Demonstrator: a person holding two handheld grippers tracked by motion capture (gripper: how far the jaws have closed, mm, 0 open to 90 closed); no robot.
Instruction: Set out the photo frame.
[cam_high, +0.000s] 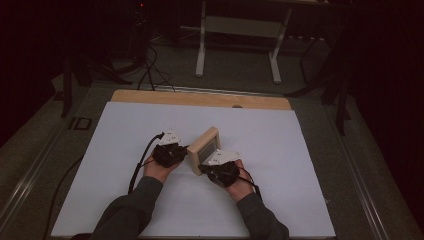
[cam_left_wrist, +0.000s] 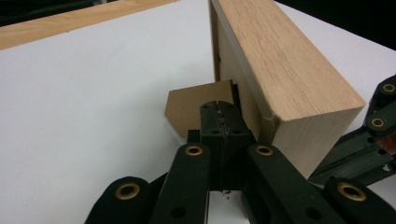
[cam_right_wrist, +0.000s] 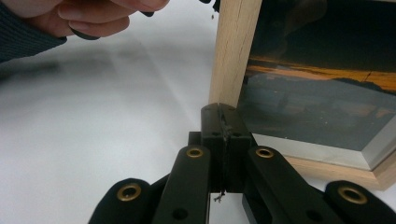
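Between our hands stands a picture frame (cam_high: 204, 149), stiff wood but fragile glass. Both grippers, left (cam_left_wrist: 222, 110) and right (cam_right_wrist: 222, 113), have jaws together; we'd grip its wooden edges.

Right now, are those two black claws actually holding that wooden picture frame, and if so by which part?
Neither grips it. The left gripper is shut by the cardboard stand behind the wooden picture frame; the right gripper is shut at its front edge. Contact cannot be told.

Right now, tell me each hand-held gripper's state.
Left hand-held gripper: shut, jaws together by the brown stand flap behind the picture frame.
Right hand-held gripper: shut, empty, at the frame's corner.
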